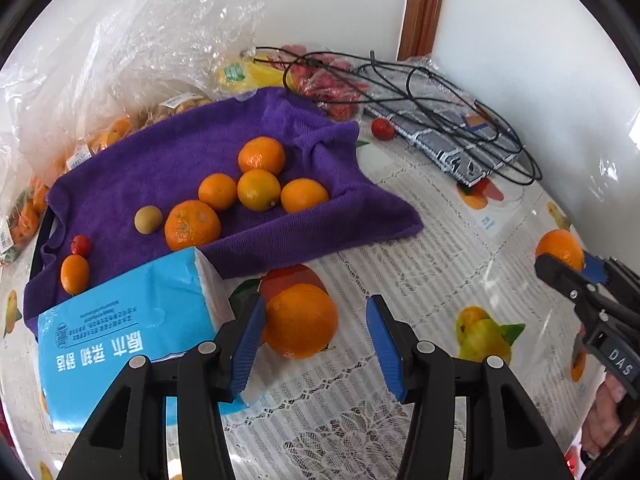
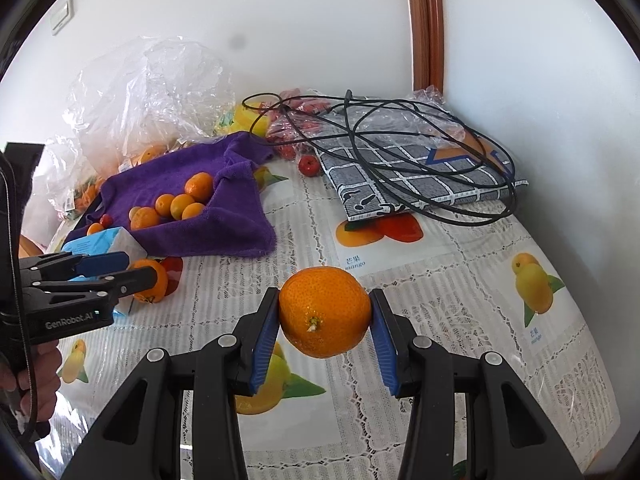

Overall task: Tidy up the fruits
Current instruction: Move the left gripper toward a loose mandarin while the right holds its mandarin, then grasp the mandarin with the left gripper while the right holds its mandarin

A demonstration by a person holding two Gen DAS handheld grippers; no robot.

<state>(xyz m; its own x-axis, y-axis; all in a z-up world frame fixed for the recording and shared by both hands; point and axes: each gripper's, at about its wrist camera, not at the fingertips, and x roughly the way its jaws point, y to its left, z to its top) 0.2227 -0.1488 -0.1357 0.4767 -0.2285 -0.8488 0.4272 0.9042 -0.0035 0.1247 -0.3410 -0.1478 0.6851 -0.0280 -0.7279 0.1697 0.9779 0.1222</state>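
Note:
A large orange (image 1: pixel 308 328) rests on the fruit-print tablecloth (image 1: pixel 420 248) between the jaws of my left gripper (image 1: pixel 316 308). The left pad touches it, the right pad stands clear, so this gripper is open. My right gripper (image 2: pixel 325 296) is shut on another orange (image 2: pixel 324 312), held just above the cloth; in the left wrist view that right gripper (image 1: pixel 570 262) is at the far right. A purple towel (image 1: pixel 168 160) holds several oranges (image 1: pixel 258 190), a small tan fruit (image 1: pixel 148 220), a small red fruit (image 1: pixel 81 245) and a kumquat (image 1: pixel 75 274).
A blue tissue pack (image 1: pixel 128 332) lies against the towel's near edge, just left of my left gripper. Plastic bags of fruit (image 1: pixel 120 60) crowd the back left. A checkered packet (image 2: pixel 420 176) under a tangled black cable (image 2: pixel 400 128) and a loose red fruit (image 2: pixel 309 165) lie toward the back corner.

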